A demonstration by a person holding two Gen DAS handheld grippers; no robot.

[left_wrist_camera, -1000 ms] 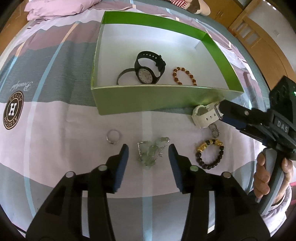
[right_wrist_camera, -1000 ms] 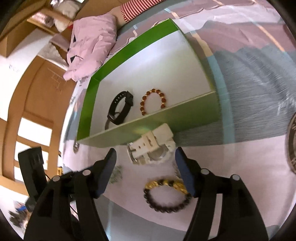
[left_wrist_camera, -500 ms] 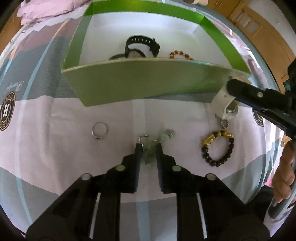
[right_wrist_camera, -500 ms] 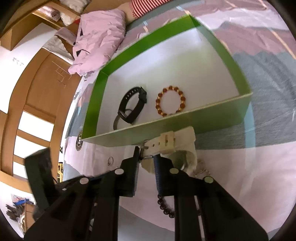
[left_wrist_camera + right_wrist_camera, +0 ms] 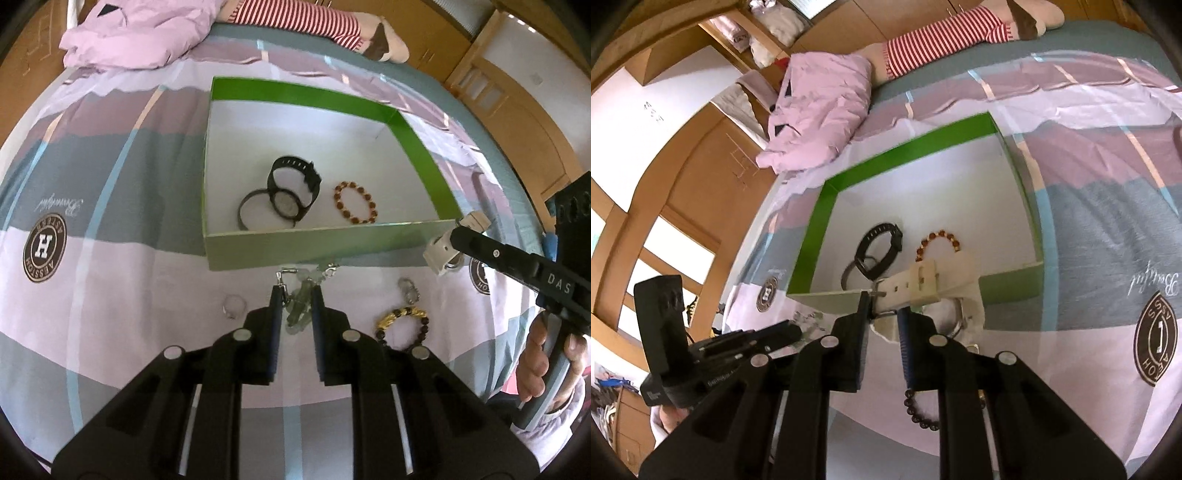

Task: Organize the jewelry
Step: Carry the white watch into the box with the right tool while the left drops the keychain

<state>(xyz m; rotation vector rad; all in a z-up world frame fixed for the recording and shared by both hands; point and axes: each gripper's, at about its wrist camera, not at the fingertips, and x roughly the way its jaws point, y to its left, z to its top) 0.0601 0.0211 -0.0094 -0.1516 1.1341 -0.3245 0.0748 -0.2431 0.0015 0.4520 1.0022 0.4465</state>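
Bed surface: a bedspread (image 5: 110, 206) with pink, grey and white bands and round brown logo patches; all items lie on it.
Box: a shallow open rectangular cardboard box with green walls and a white floor (image 5: 321, 254), in the middle of the bedspread.
Box contents: a black wristwatch (image 5: 293, 192), a thin dark bangle (image 5: 255, 210) touching it, and an amber-brown bead bracelet (image 5: 354, 202) just beside the watch.
Left gripper: the black two-finger gripper (image 5: 295, 295) is nearly closed, clamped on a pale green jade-like bracelet with silver clasps (image 5: 301, 295), just in front of the box's near wall.
Right gripper: the black two-finger gripper (image 5: 882, 314) is nearly closed, pinching the strap of a white plastic wristwatch (image 5: 931, 286), lifted at the near right corner of the box.
Loose items: a black-and-gold bead bracelet (image 5: 404, 325), a small silver clasp piece (image 5: 408, 290) and a silver ring (image 5: 233, 307) lie in front of the box.
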